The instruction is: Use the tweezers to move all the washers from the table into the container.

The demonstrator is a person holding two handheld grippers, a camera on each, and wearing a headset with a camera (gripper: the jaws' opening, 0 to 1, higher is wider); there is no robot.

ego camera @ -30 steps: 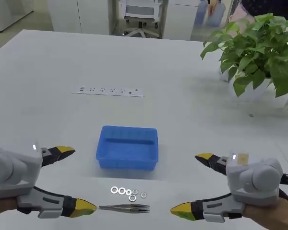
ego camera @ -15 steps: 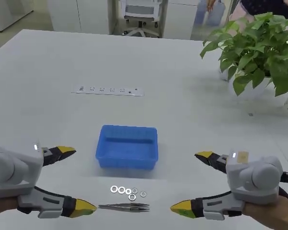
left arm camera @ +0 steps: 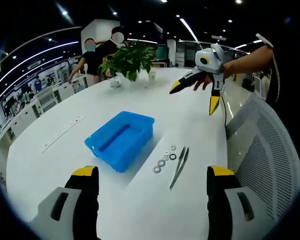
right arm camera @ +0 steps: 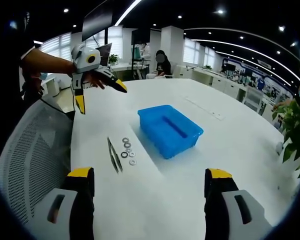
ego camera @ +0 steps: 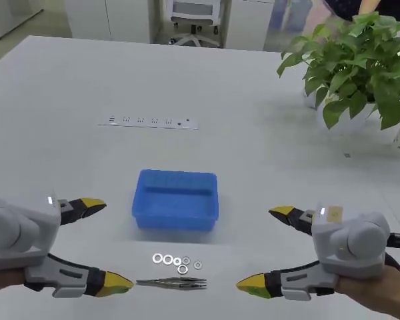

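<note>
**Pre-grasp: tweezers not yet picked up, all washers on tabletop**

Head view: the left hand-held gripper [ego camera: 110, 243] and right hand-held gripper [ego camera: 261, 249] hover low over the white tabletop [ego camera: 87, 87], one each side of the work. Both have their jaws spread wide and hold nothing. The slim silver metal tweezers [ego camera: 172, 283] lie flat between them, at the near edge. The small cluster of silver ring washers [ego camera: 177, 261] sits just beyond the tweezers. The shallow blue plastic rectangular container [ego camera: 175, 219] is near, behind the washers, and looks empty.

Left gripper view: the yellow-tipped jaws are wide apart. Tweezers [left arm camera: 179, 166] and washers [left arm camera: 164, 161] lie ahead between the jaws, the container [left arm camera: 135, 144] to the left of them. The right hand-held gripper [left arm camera: 192, 101] hangs farther off, open.

Right gripper view: the jaws are wide too. The tweezers [right arm camera: 114, 155] lie just beside the washers [right arm camera: 127, 151], the container [right arm camera: 182, 144] past them. The left hand-held gripper [right arm camera: 102, 100] hangs open above the tabletop edge.

Step, as judged: the very start, nothing transferred yet. The next move calls for one hand-held gripper to drop onto the tweezers and close across both arms. They are thin and flat on the tabletop, so a low, square approach is needed. A slip or a knock into the washers is the likely risk.
</note>
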